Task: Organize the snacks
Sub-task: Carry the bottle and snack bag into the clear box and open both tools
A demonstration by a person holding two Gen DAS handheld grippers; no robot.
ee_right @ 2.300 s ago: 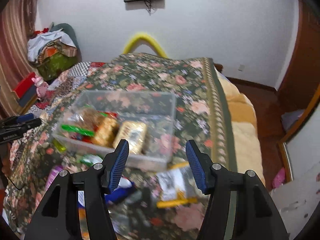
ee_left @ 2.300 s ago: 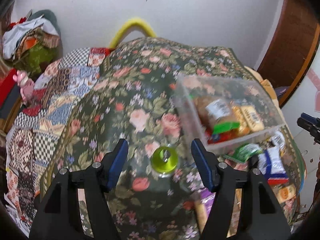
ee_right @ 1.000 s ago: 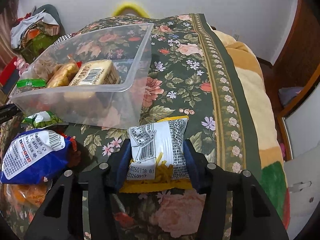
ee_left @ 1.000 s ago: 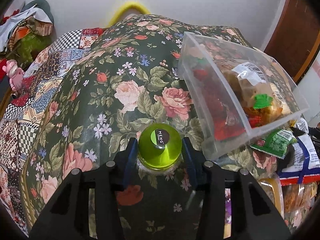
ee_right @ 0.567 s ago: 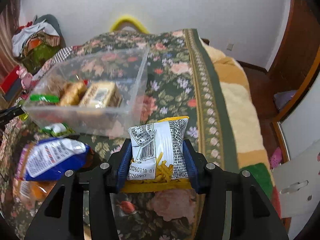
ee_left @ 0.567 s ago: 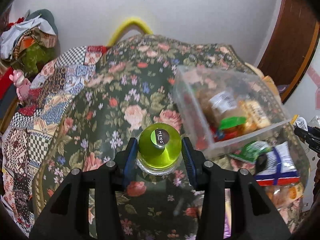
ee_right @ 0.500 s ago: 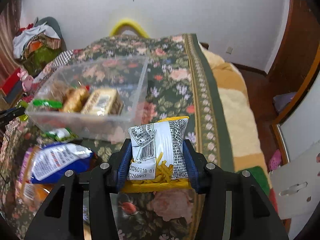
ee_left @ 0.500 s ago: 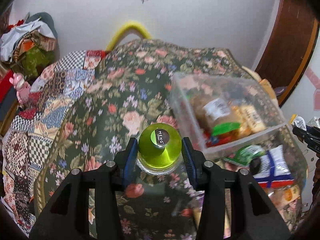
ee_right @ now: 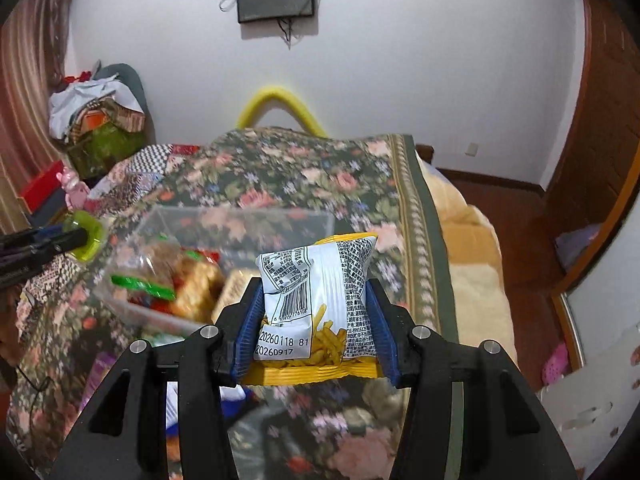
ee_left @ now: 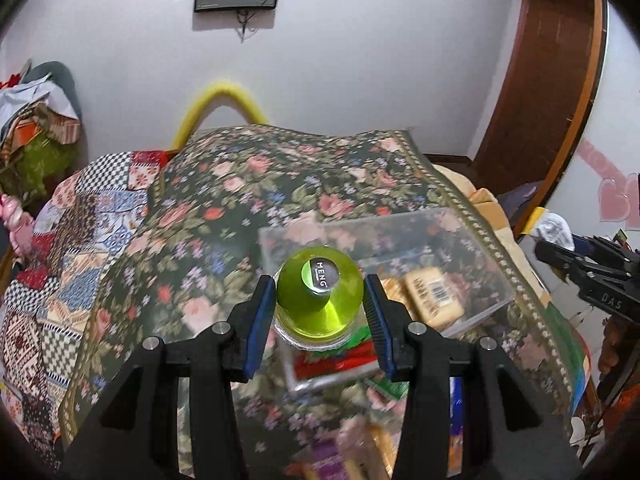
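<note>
Now both grippers carry loads above the clear plastic bin (ee_left: 472,248), which lies ahead and below: the left gripper (ee_left: 319,312) clamps a green-capped bottle (ee_left: 320,300), the right gripper (ee_right: 314,330) pinches an upright fries packet (ee_right: 316,296)

Hidden and blurred regions, both wrist views.
Loose packets (ee_left: 360,444) on the bed blur beyond reading; the green-capped bottle (ee_left: 320,300) hides part of the clear bin (ee_left: 472,248).
</note>
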